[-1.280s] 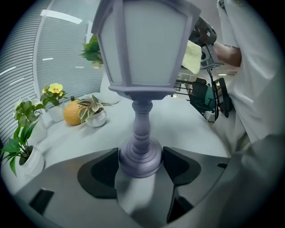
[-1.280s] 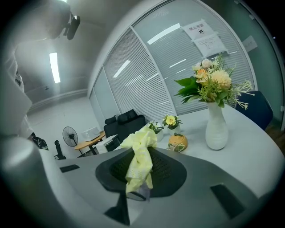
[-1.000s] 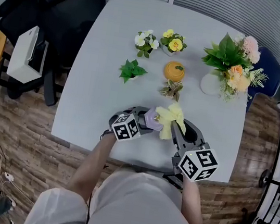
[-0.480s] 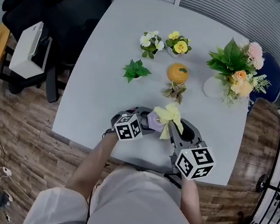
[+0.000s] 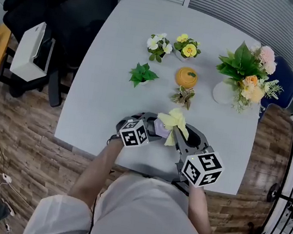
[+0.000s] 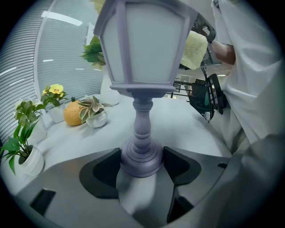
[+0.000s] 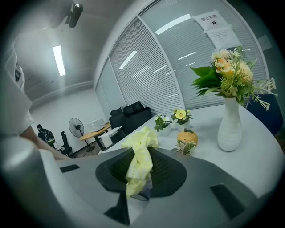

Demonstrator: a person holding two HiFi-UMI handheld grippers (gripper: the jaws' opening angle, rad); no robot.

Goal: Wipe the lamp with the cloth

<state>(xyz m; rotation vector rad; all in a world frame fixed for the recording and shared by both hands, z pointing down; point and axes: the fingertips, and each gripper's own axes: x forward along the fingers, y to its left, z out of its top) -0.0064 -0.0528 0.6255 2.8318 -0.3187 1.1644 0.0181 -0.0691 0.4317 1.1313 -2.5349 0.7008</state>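
Observation:
A small lilac lantern-shaped lamp (image 6: pixel 142 67) stands upright on the grey table (image 5: pixel 112 53), and my left gripper (image 6: pixel 141 162) is shut on its round base. From the head view the lamp (image 5: pixel 161 126) sits near the table's front edge between both grippers. A pale yellow cloth (image 7: pixel 140 156) is pinched in my right gripper (image 7: pixel 141 176), which is shut on it. The cloth (image 5: pixel 174 122) lies over the lamp's top right side; in the left gripper view the cloth (image 6: pixel 195 43) shows just right of the lamp's shade.
Behind the lamp stand an orange pumpkin ornament (image 5: pixel 186 76), a tiny variegated plant (image 5: pixel 183 96), a green potted plant (image 5: pixel 142 74), two flower pots (image 5: pixel 171 46) and a white vase of flowers (image 5: pixel 241 73). A black office chair (image 5: pixel 71 2) is at the table's left.
The right gripper and cloth have shifted slightly left and down over the lamp's top. The left gripper keeps its hold on the lamp's base.

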